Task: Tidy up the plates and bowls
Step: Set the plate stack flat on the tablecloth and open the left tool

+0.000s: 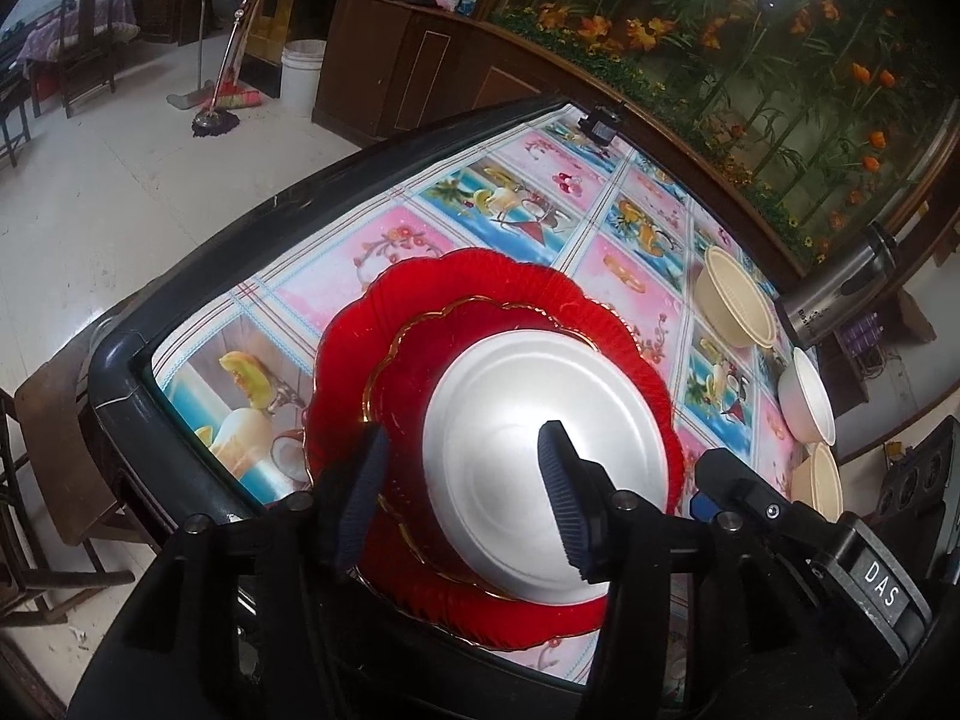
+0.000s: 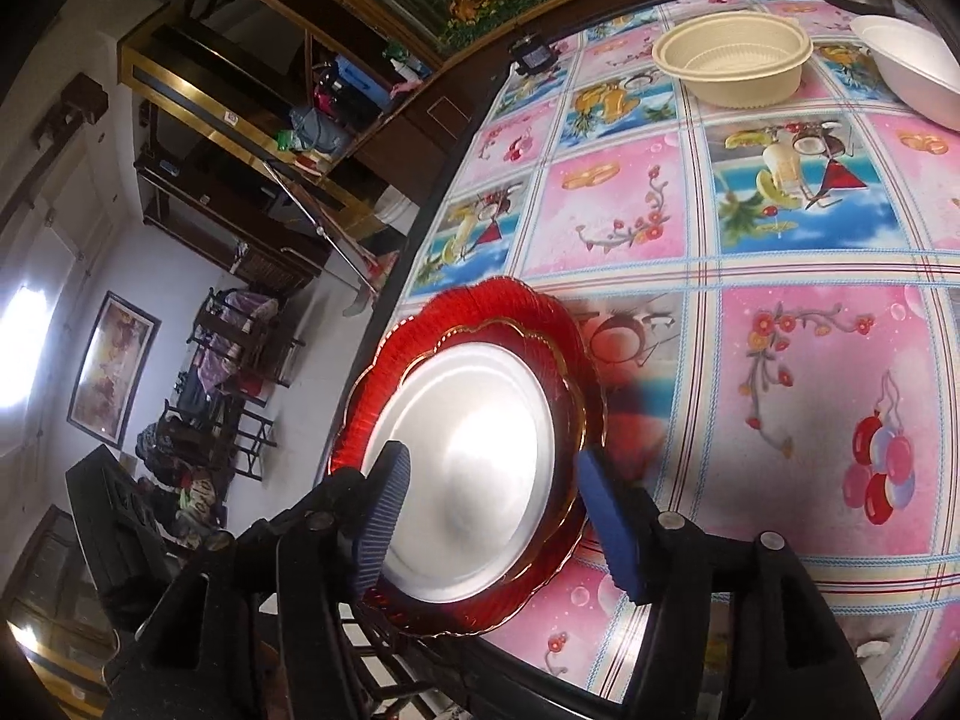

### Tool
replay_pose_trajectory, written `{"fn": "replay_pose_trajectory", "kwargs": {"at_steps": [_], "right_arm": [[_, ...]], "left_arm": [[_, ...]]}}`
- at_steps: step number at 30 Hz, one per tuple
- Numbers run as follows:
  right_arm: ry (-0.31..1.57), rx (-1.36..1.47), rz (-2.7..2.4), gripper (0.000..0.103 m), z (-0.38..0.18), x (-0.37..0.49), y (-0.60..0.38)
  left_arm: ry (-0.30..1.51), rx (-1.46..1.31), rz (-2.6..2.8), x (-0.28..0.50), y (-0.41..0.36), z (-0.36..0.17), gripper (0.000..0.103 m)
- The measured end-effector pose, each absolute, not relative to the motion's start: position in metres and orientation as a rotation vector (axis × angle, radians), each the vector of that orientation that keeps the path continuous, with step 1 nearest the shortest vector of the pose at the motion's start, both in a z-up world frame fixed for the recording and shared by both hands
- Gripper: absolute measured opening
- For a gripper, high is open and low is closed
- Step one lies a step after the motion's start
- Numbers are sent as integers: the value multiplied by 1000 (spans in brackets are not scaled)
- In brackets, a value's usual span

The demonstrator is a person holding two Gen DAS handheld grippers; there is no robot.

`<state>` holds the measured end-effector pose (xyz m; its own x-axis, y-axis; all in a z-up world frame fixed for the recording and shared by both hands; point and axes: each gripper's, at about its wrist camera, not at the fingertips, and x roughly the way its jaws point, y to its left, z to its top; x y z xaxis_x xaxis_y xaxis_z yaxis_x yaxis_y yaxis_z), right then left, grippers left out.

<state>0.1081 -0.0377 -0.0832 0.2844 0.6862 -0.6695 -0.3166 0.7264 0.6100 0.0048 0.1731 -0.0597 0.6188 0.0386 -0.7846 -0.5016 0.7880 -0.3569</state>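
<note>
We are hovering both wide-open claws, left claw [image 1: 462, 480] and right claw [image 2: 492, 510], over the plate stack [image 1: 360, 330], while the cream bowl [image 2: 732, 60] is sitting well beyond, nearer the right one.

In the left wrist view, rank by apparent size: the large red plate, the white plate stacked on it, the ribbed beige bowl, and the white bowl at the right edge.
1. large red plate
2. white plate
3. ribbed beige bowl
4. white bowl

The two bowls sit farther from the camera and in the distorted fisheye margin, so their order is unsure.
</note>
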Motion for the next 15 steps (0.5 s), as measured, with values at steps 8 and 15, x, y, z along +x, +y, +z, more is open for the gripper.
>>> {"fn": "replay_pose_trajectory", "kwargs": {"at_steps": [8,15], "right_arm": [[1013,436,683,64,-69,108,-57],[1001,480,660,68,-69,115,-72]], "left_arm": [[823,-556,315,6,163,-48,53],[826,-522,292,13,152,-44,53]]}}
